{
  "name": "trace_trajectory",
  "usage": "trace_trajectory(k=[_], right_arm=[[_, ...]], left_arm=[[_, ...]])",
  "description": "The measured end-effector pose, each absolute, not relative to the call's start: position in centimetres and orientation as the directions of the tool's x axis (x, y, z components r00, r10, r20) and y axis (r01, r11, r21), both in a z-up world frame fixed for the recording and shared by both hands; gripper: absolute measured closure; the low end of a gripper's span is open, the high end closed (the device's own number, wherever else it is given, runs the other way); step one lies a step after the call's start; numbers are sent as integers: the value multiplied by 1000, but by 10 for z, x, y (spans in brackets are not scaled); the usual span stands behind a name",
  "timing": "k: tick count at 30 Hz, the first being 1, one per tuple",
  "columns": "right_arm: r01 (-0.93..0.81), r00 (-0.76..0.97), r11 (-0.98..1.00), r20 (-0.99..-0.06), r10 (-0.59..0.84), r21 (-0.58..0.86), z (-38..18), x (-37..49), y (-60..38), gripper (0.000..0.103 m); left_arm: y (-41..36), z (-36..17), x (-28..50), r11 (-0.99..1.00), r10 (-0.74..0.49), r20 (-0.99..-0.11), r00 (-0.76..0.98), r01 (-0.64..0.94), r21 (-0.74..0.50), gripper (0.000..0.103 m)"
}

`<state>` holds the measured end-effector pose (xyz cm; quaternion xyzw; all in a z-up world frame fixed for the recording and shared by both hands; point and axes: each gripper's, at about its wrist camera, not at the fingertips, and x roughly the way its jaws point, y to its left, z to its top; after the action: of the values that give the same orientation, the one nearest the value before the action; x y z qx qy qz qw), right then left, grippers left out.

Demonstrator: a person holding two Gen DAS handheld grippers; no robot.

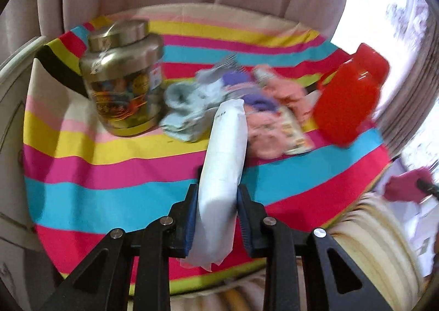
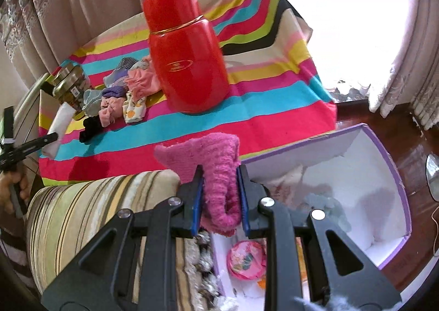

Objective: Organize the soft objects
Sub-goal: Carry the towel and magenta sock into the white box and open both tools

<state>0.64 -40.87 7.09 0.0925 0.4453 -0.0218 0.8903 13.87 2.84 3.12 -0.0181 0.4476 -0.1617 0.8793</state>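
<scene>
Left gripper [image 1: 218, 217]: clamped on white soft packet [image 1: 223, 157], raised over striped surface [image 1: 109, 174]. Right gripper [image 2: 219, 198]: clamped on pink fuzzy sock [image 2: 216, 163], above open purple-edged box [image 2: 384, 163] beside surface. Sock pile [image 2: 123, 94] lies between gold-lidded jar [image 2: 70, 83] and red flask [image 2: 189, 64].

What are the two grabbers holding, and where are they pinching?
Left gripper pinches the white packet near its lower end. Right gripper pinches the pink fuzzy sock around its middle.
</scene>
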Motion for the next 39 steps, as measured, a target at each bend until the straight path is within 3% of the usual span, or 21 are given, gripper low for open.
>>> trace_trajectory(k=[9, 17, 33, 37, 39], right_arm=[[207, 628, 972, -777, -42, 115, 80, -26, -448, 77], [338, 626, 937, -764, -154, 88, 82, -48, -501, 77], [470, 598, 880, -759, -259, 71, 72, -63, -566, 72], [482, 584, 875, -762, -280, 48, 69, -60, -573, 60], [493, 577, 869, -763, -290, 43, 67, -59, -577, 46]], left_arm=[[-71, 54, 91, 840, -519, -715, 468, 431, -328, 74], [-168, 60, 64, 739, -629, -698, 343, 542, -400, 74], [-334, 54, 43, 614, -610, -758, 231, 742, -268, 73], [-364, 51, 42, 583, -607, -765, 214, 775, -246, 72], [-378, 48, 44, 568, -604, -770, 206, 789, -235, 68]])
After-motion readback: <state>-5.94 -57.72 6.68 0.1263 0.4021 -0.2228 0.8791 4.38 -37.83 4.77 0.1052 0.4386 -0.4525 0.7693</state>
